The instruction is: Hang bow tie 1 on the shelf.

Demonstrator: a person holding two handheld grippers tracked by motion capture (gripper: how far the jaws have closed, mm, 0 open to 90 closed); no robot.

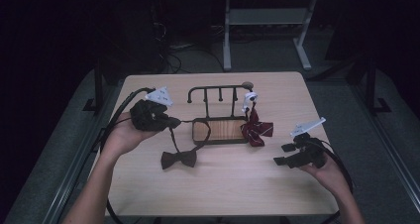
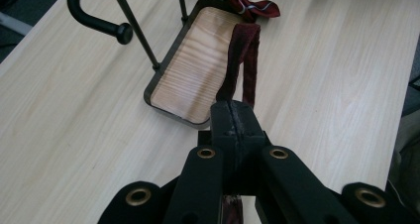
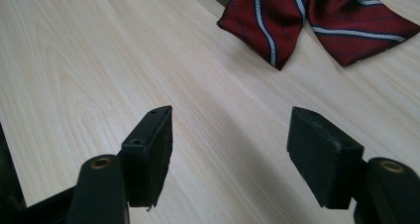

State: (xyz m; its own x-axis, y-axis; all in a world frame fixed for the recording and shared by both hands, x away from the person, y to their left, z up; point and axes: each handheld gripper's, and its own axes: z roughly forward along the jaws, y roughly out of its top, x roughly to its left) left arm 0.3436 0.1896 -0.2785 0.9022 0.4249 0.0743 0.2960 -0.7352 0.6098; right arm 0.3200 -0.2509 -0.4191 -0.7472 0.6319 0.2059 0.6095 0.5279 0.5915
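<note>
Left gripper [image 2: 233, 117] is clamped tight on the dark red strap [image 2: 242, 60], which runs up over the near edge of the wooden tray [image 2: 193, 70] of the black hook rack [image 1: 218, 92], towards the striped bow tie [image 1: 256, 129] at the tray's right end. Right gripper [image 3: 230, 149] hangs jaws wide apart over bare table [image 3: 99, 60], near the right edge, plenty of room around. A dark bow tie [image 1: 178, 158] lies in front of the tray; beyond the table's far edge, dim floor and a desk frame [image 1: 267, 30].

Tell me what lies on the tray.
A dark red strap crosses the tray, pinched by the left gripper. The striped bow tie overlaps its far end, hiding that part.
</note>
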